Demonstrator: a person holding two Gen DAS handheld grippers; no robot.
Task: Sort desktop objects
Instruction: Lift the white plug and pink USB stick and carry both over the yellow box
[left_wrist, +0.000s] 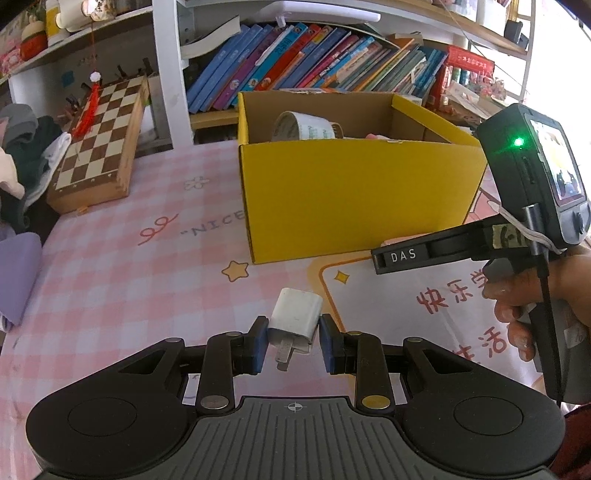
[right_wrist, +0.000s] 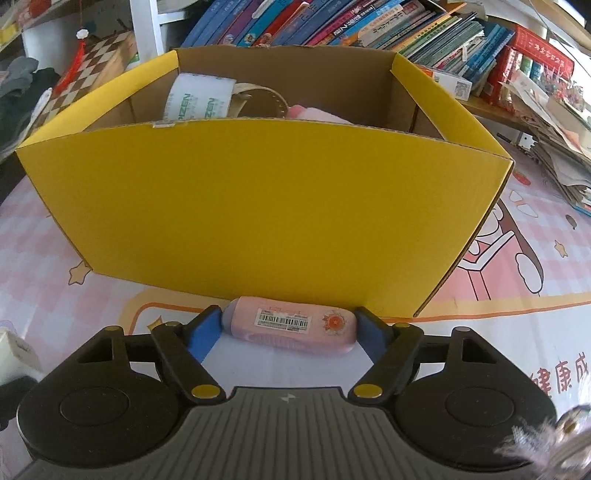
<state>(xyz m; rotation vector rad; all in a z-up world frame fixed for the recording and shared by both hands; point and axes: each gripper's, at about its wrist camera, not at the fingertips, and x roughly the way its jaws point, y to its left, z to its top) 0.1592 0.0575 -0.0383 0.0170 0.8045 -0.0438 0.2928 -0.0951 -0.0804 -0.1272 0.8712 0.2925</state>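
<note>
Yellow cardboard box (right_wrist: 258, 206) sits mid-desk w/ a tape roll (right_wrist: 195, 99) and something pink already inside. Two items not yet sorted, both on the mat (left_wrist: 147, 280) in front of it.

Left gripper (left_wrist: 294, 341): jaws spread either side of the white charger (left_wrist: 295, 319), pads near its sides, but small gaps show, so not clamped yet. Charger lies flat, prongs pointing back toward the camera.

Right gripper (right_wrist: 288, 332): jaws wide, bracketing the pink case (right_wrist: 291, 326) end to end, just in front of the box wall. Pads look touching or nearly so; can't tell if there's real pressure.

Risks, IMO:
- Charger is smooth w/ rounded edges; closing off-centre could twist it or squirt it out fwd.
- Case is held lengthwise, so grip sits on the rounded ends and may pivot or drop on lift.
- Case is close to the box, so a low lift could catch the wall and shove the box.
- Both hands are close together; they could clash over the box.
</note>
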